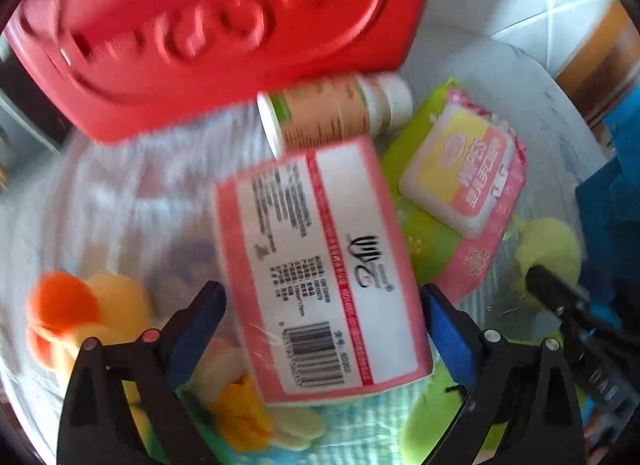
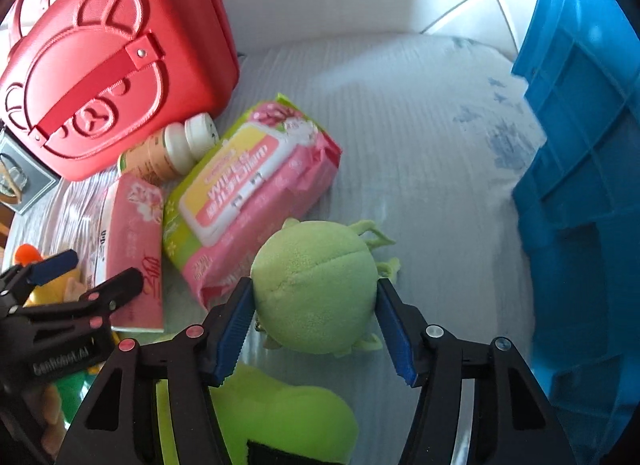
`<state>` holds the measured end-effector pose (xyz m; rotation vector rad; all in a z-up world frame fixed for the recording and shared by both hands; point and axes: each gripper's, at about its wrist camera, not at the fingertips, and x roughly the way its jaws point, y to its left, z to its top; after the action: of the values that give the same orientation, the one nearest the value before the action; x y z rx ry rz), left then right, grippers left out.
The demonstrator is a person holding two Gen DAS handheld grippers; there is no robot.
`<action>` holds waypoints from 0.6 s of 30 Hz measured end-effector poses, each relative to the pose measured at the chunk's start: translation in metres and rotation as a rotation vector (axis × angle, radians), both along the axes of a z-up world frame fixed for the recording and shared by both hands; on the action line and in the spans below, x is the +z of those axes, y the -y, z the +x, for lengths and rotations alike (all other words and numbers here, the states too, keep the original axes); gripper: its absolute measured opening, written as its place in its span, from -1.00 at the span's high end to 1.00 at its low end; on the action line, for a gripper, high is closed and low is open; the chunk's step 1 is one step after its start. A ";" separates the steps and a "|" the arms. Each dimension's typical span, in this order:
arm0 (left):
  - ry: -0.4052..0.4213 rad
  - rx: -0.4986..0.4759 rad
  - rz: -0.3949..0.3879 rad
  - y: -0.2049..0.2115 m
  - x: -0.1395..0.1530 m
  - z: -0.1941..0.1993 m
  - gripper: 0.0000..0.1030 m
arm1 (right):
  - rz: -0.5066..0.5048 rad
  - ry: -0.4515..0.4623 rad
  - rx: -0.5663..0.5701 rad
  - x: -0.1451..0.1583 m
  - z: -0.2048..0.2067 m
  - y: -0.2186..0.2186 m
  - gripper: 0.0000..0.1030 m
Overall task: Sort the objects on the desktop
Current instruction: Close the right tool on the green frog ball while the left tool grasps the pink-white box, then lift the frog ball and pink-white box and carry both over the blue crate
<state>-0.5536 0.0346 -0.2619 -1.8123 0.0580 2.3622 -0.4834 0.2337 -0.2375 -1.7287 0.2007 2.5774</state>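
My left gripper [image 1: 322, 305] has its blue pads on either side of a pink tissue pack [image 1: 324, 265] with a white barcode label; the pack fills the gap. The same pack [image 2: 132, 249] and left gripper [image 2: 86, 269] show in the right wrist view. My right gripper [image 2: 316, 305] has its pads pressed on both sides of a round green plush toy [image 2: 316, 285] on the white cloth. A pink and green wet-wipes pack [image 2: 248, 189] [image 1: 460, 185] and a white bottle [image 2: 172, 149] [image 1: 332, 113] lie behind.
A red bear-face bag [image 2: 108, 61] [image 1: 208, 33] stands at the back left. A blue plastic crate [image 2: 584, 185] rises on the right. A yellow and orange plush duck [image 1: 88, 317] lies at left. A bright green plush [image 2: 280, 417] lies under the right gripper.
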 end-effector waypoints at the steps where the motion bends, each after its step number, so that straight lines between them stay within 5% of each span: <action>1: 0.007 0.002 -0.005 -0.002 -0.005 -0.002 -0.91 | -0.004 0.006 0.000 -0.006 -0.006 -0.006 -0.17; 10: -0.035 0.004 -0.020 -0.006 -0.004 0.001 -0.85 | -0.005 0.016 0.012 -0.019 -0.013 -0.006 -0.17; 18: -0.255 -0.002 -0.037 -0.002 0.074 0.043 -0.85 | 0.020 -0.134 0.025 0.033 0.004 0.005 -0.17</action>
<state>-0.5104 0.0365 -0.1881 -1.5135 0.1347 2.5922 -0.4798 0.2292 -0.2045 -1.5637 0.1567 2.7049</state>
